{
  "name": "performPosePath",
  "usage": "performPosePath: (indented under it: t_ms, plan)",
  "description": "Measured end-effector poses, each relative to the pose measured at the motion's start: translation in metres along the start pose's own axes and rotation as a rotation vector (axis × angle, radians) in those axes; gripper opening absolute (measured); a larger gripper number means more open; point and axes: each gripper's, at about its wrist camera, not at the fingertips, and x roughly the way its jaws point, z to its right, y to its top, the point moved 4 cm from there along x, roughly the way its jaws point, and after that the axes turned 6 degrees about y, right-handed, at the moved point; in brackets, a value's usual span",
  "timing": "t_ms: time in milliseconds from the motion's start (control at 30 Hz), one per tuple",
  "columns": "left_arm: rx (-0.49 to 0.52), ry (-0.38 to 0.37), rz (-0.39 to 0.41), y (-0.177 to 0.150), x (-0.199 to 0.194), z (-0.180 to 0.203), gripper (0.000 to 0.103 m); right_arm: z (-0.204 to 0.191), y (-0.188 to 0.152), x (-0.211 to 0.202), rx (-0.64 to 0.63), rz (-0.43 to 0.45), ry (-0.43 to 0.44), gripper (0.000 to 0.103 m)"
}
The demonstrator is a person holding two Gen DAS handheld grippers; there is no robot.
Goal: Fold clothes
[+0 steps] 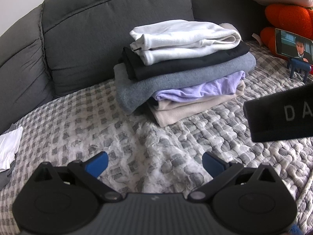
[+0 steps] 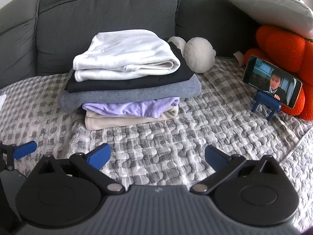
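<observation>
A stack of folded clothes [image 1: 182, 66] [image 2: 127, 80] rests on the checked quilt, against the grey sofa back. From the top it holds a white garment [image 2: 125, 56], a black one, a grey one, a lilac one and a beige one [image 2: 125, 120]. My left gripper [image 1: 154, 164] is open and empty, low over the quilt in front of the stack. My right gripper [image 2: 157, 157] is open and empty too, in front of and a little right of the stack. One blue fingertip of the left gripper [image 2: 25, 149] shows at the left edge of the right wrist view.
A phone [image 2: 272, 82] playing video stands on a blue holder, leaning on an orange cushion [image 2: 287, 43]. A white plush toy [image 2: 197, 53] lies behind the stack. Loose white and grey clothes [image 1: 8, 150] lie at the far left. A black strap with letters [image 1: 281, 113] shows at right.
</observation>
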Motion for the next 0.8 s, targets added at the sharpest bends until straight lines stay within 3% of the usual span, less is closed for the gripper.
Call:
performPosePath:
  t_ms: [800]
  plan:
    - [0.000, -0.002, 0.009, 0.0011, -0.0009, 0.0003, 0.102, -0.0027, -0.0010, 0.0039, -0.017, -0.014, -0.002, 0.103]
